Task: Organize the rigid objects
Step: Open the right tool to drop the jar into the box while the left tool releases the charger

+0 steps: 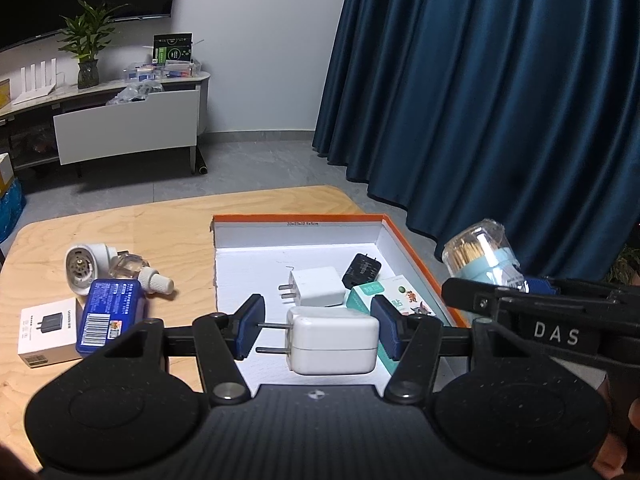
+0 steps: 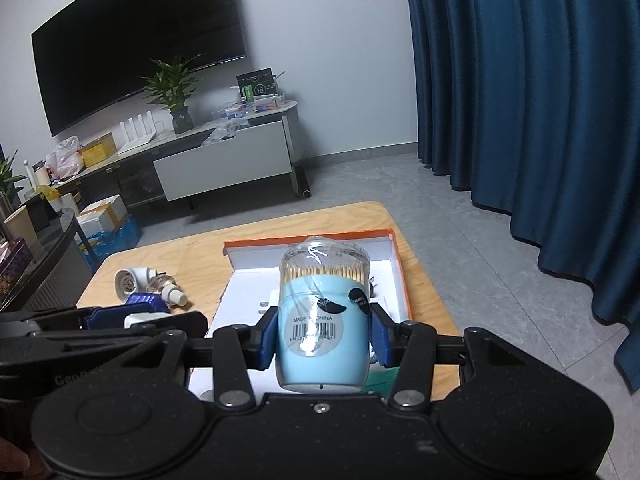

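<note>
Both grippers carry an object above the orange-rimmed box.

The left wrist view shows what the right one hides: a small white charger (image 1: pixel 316 291), a black adapter (image 1: pixel 361 271) and a teal carton (image 1: pixel 390 300) lie inside the box (image 1: pixel 416 252), and a blue tin (image 1: pixel 110 316) and a white carton (image 1: pixel 48 330) lie on the wooden table (image 1: pixel 172 232) at its left. The left gripper (image 1: pixel 318 330) is clamped on a white charger (image 1: pixel 334 346), one pad on its prongs and one on its flat end, over the near part of the box. The right gripper (image 2: pixel 324 338) is closed around a light blue toothpick jar (image 2: pixel 322 320) with a clear lid, held over the box.
</note>
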Demonstrator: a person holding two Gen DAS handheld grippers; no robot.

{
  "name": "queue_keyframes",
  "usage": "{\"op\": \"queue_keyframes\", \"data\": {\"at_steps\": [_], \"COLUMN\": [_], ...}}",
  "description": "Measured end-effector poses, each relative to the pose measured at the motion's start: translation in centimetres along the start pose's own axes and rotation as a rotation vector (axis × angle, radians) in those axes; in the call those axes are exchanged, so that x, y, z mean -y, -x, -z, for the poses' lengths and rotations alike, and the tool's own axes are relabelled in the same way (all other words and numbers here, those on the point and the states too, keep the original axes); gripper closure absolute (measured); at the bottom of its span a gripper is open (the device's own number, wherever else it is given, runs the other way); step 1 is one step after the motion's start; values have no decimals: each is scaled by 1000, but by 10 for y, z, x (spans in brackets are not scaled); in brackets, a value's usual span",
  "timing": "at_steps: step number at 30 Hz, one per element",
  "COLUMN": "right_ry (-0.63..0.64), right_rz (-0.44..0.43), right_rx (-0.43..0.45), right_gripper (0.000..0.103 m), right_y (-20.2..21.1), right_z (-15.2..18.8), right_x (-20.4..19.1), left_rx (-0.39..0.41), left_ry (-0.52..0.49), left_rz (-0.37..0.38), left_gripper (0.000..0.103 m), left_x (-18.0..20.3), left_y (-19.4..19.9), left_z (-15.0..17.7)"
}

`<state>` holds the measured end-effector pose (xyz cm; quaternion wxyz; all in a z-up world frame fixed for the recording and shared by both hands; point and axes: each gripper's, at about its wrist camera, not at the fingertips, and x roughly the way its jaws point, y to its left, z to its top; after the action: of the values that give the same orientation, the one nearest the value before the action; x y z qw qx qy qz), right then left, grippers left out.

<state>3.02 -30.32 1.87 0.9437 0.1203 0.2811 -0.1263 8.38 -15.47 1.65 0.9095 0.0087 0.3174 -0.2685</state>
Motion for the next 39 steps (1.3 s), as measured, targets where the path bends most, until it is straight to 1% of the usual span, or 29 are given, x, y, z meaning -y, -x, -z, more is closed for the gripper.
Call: {"op": "queue_keyframes", "data": {"at_steps": [9,24,39], "right_ry": [2,16,22], "right_rz": [4,6,13], "right_rx": [1,-16,-83], "right_gripper": [46,47,46], "right_y": [-7,-30,-73], "right_z": [-7,-19,-26], "right_x": [4,11,17], "left_rx": [-16,-46,-82], "left_ry": [5,11,11], "left_rz": [13,8,13], "left_gripper": [44,44,44], "left_x": [5,9,8], "left_y": [-12,-27,-42], "left_z": [-4,-5,-2]}}
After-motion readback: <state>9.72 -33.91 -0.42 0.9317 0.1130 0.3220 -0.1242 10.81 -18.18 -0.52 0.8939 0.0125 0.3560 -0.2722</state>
